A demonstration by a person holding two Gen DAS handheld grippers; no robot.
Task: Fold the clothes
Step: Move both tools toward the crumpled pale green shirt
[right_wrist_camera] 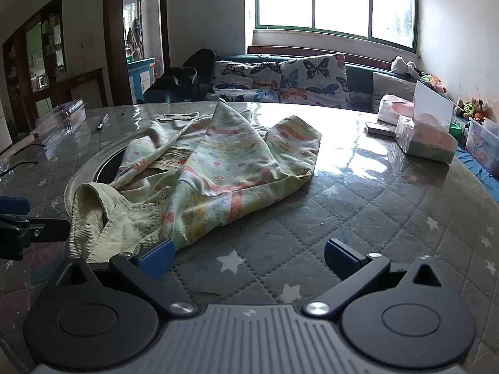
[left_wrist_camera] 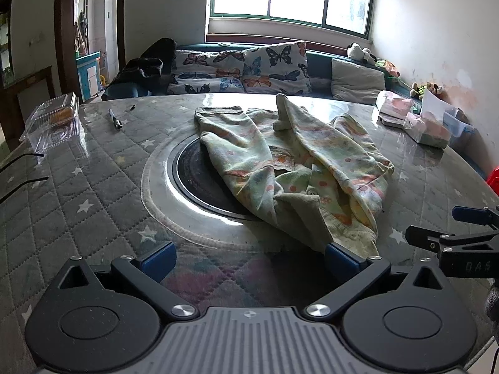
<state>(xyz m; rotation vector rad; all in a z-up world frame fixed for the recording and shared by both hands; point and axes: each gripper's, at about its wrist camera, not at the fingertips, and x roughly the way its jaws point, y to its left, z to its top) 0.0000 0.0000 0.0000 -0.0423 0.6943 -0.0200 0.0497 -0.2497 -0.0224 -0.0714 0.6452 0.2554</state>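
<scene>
A pale green child's garment (left_wrist_camera: 293, 168) with orange and yellow prints lies crumpled in the middle of the round table, partly over the dark centre disc (left_wrist_camera: 199, 180). In the right wrist view the same garment (right_wrist_camera: 215, 168) shows a ribbed collar near its front edge. My left gripper (left_wrist_camera: 249, 260) is open just short of the garment's near hem, with only table cover between its blue pads. My right gripper (right_wrist_camera: 248, 257) is open too, its left pad (right_wrist_camera: 157, 257) beside the collar, not touching. The right gripper (left_wrist_camera: 452, 237) also shows at the left view's right edge.
The table (right_wrist_camera: 358, 218) wears a grey quilted star cover under clear plastic. A clear plastic box (left_wrist_camera: 53, 121) and a pen (left_wrist_camera: 114, 119) lie at the far left. Tissue boxes (right_wrist_camera: 427, 143) stand at the far right. A sofa with butterfly cushions (left_wrist_camera: 249, 71) runs behind.
</scene>
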